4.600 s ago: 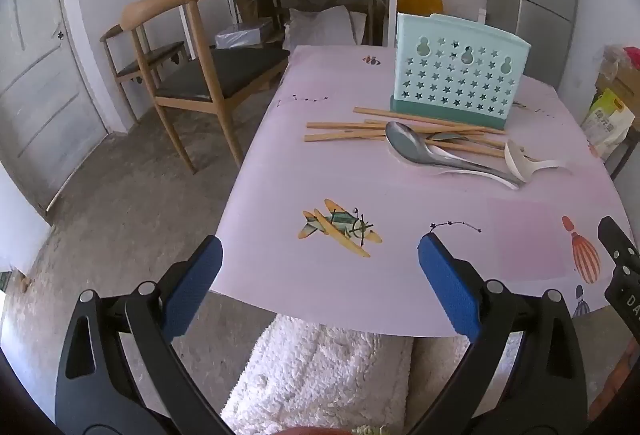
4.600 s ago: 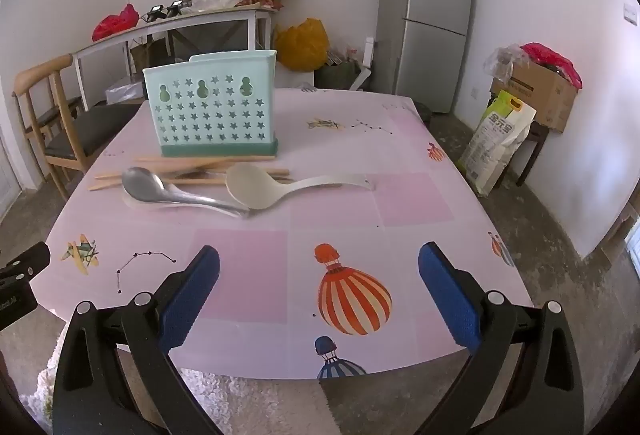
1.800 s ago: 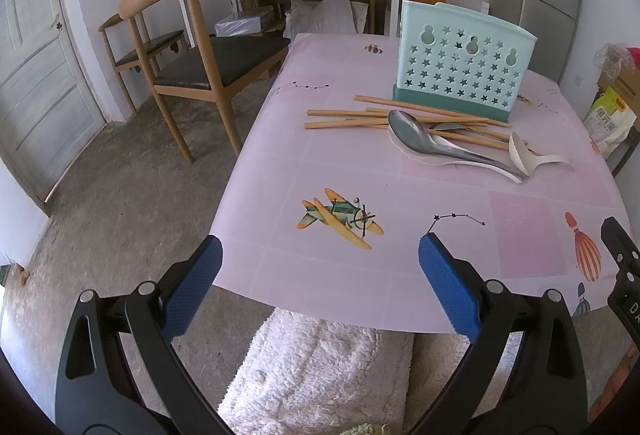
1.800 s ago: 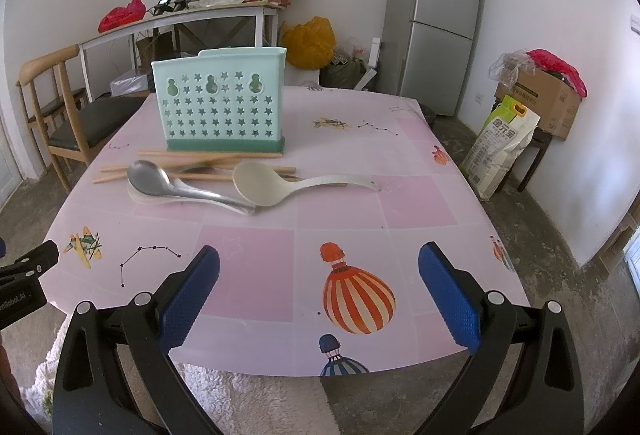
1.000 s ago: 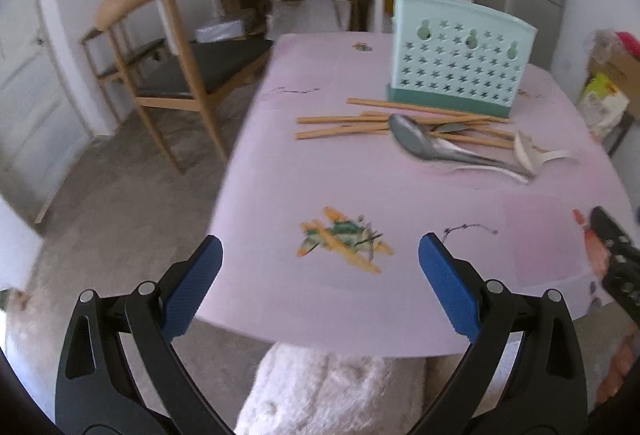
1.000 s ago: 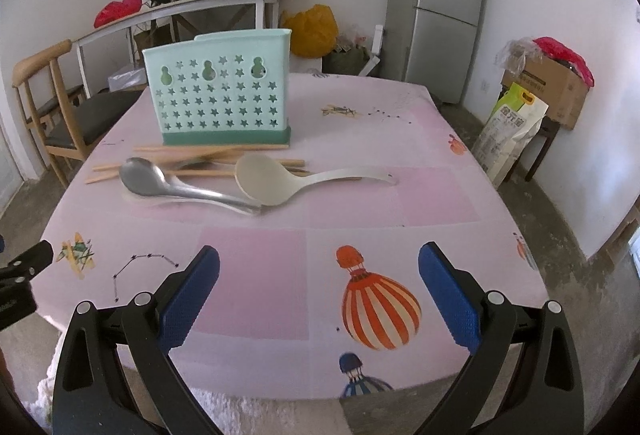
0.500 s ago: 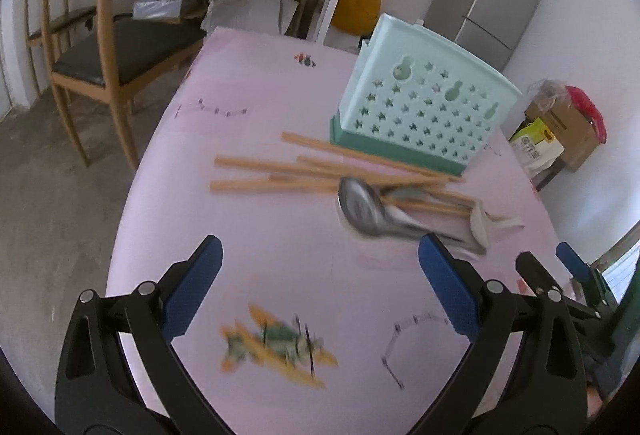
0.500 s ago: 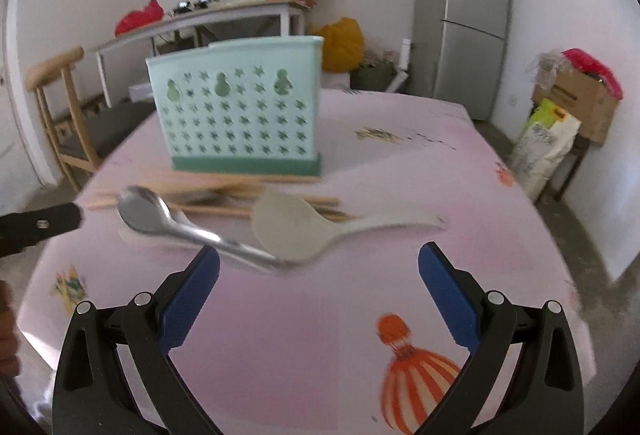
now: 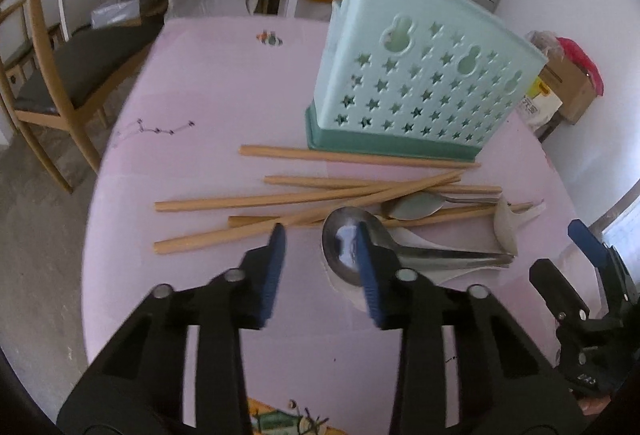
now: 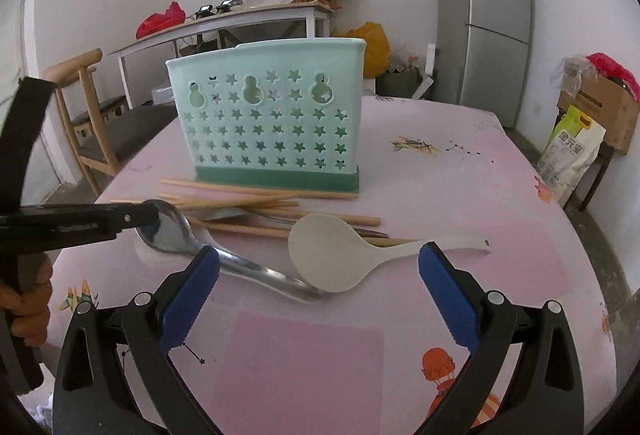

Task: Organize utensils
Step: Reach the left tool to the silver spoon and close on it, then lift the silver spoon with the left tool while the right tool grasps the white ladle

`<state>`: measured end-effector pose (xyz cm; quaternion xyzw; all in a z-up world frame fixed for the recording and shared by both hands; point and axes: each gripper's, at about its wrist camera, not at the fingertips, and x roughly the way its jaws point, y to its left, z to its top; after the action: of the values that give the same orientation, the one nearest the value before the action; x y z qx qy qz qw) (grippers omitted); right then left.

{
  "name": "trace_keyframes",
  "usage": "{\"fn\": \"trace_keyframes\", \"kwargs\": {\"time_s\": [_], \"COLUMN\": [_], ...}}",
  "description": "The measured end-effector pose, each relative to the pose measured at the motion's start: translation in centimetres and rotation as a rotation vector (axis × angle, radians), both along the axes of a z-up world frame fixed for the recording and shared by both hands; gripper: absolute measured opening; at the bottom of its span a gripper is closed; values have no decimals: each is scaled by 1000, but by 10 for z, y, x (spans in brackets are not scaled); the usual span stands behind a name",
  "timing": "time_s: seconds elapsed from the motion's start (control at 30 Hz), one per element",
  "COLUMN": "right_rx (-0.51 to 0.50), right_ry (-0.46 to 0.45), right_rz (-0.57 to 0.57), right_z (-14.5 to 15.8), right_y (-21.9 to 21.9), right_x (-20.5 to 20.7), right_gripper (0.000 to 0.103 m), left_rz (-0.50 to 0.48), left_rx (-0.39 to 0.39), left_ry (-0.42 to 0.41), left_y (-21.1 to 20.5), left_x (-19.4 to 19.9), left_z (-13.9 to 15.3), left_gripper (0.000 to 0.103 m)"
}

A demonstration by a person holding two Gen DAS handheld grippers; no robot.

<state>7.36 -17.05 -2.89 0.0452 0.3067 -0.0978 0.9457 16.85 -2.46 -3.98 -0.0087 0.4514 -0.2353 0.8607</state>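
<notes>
The left gripper (image 9: 320, 231) has its blue fingers (image 9: 273, 267) narrowed, having just been closing, yet still apart and holding nothing: the left one stands over bare cloth just short of the chopsticks (image 9: 304, 195), the right one over the bowl of the metal spoon (image 9: 348, 247), contact not discernible. The right gripper (image 10: 318, 255) hovers with its fingers spread wide and empty, above the metal spoon's handle and the white ladle (image 10: 336, 255). All utensils lie loose on the pink tablecloth (image 9: 200, 75), in a crossed heap directly before the mint-green utensil holder (image 9: 412, 83), which stands upright with its star-pierced wall toward the grippers. A smaller spoon (image 9: 416, 204) lies wedged among the chopsticks, partly covered by them. The white ladle's bowl overlaps the metal spoon's handle. Beyond the table: a wooden chair (image 9: 44, 47) at left, a cluttered side table (image 10: 240, 23), a grey refrigerator (image 10: 486, 23), a cardboard box (image 10: 600, 107) and a sack (image 10: 568, 151) at right
</notes>
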Motion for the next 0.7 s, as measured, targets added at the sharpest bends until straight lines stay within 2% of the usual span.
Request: {"fn": "trace_keyframes", "kwargs": {"time_s": [0.13,0.47,0.7], "right_rx": [12,10,-21], "right_ry": [10,-20,-47], "right_rz": [-2,18,133], "right_z": [-4,4,15], "right_y": [-3,4,35], "right_x": [2,-3,-12], "right_gripper": [97,97,97], "left_rz": [-11,19,57], "left_rx": [-15,-154,-233], "left_ry": [1,42,24], "left_y": [-3,25,60], "left_x": [4,-2,-16], "left_z": [-2,12,26], "left_gripper": [13,4,0]}}
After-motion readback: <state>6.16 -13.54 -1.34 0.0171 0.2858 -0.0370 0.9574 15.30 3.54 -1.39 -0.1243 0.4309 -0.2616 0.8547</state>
